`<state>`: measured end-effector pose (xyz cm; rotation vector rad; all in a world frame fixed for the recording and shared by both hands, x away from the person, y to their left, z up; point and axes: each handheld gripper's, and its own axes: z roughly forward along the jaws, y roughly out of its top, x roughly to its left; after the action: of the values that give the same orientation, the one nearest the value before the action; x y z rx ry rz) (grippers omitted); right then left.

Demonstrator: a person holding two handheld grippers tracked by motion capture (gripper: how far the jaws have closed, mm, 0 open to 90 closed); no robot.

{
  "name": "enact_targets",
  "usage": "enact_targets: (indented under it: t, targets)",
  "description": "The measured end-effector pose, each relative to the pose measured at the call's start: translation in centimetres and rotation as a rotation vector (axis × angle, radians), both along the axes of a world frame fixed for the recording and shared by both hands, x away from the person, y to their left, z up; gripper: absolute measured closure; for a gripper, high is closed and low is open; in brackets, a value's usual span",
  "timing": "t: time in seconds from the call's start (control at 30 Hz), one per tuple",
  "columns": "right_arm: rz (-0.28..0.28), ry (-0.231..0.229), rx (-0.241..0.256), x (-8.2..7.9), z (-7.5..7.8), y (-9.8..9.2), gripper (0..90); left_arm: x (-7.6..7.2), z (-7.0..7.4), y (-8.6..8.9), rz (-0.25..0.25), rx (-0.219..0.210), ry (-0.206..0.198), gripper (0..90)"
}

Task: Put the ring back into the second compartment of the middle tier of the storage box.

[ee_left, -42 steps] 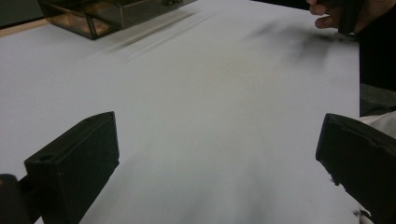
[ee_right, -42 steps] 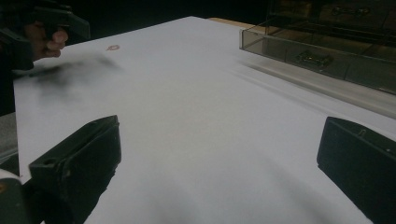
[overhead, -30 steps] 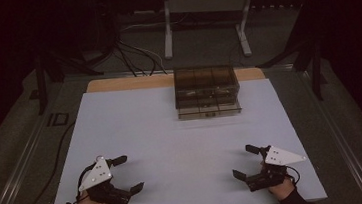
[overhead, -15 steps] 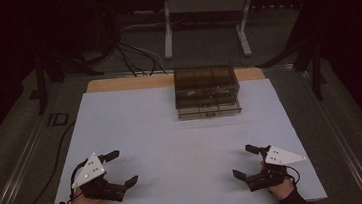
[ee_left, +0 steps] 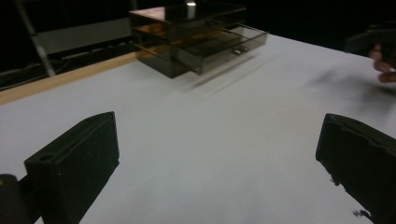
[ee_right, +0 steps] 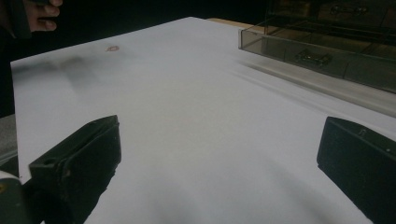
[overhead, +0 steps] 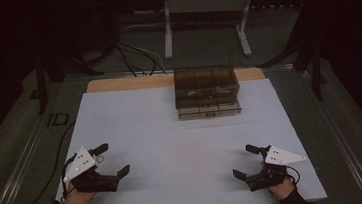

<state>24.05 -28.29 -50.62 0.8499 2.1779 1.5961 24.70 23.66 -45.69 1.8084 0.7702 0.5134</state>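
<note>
Nearest, at the front edge of the white surface (overhead: pixel 173 148): left gripper (overhead: pixel 108 161) low at the left, held in a hand (overhead: pixel 77 197), fingers (ee_left: pixel 74 168) spread wide apart with nothing between them, a grey three-cornered plate on top. Right gripper (overhead: pixel 247 162) low at the right, well apart from the left one, likewise held in a hand (overhead: pixel 280 188), fingers (ee_right: pixel 77 161) also wide apart and empty, only bare white surface in the gap. Between the two grippers, nothing but plain surface. A small faint ring-shaped mark (overhead: pixel 99 159) just beside the left gripper, seen again in the right gripper view.

Farther back, past the middle and a little right of centre: a smoky, see-through drawer box (overhead: pixel 207 90), well apart from both grippers, standing flat near the far edge. Lower drawer (overhead: pixel 209 110) pulled out toward the front, small metal handle on its face; contents too dim to tell. Behind the box, a strip of bare wood along the far edge (overhead: pixel 117 84).

Beyond the surface, dark floor with trailing cables (overhead: pixel 134 56) and the legs of a grey stand (overhead: pixel 205 9).
</note>
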Motion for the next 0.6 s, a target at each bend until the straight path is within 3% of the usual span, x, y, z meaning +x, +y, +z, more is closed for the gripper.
enact_targets:
  t: [0.23,0.47,0.6]
  targets:
    - [0.002,0.005,0.004,0.0,0.0,0.0,0.0,0.8,-0.2,1.3,0.122,0.002,0.013,1.0]
    - [-0.001,0.001,0.011,0.0,0.0,-0.1,0.0,1.5,-0.7,2.1,0.216,0.024,0.044,1.0]
    - [0.0,0.005,0.004,0.0,0.0,-0.1,0.0,1.9,-1.0,2.9,0.254,0.014,0.064,1.0]
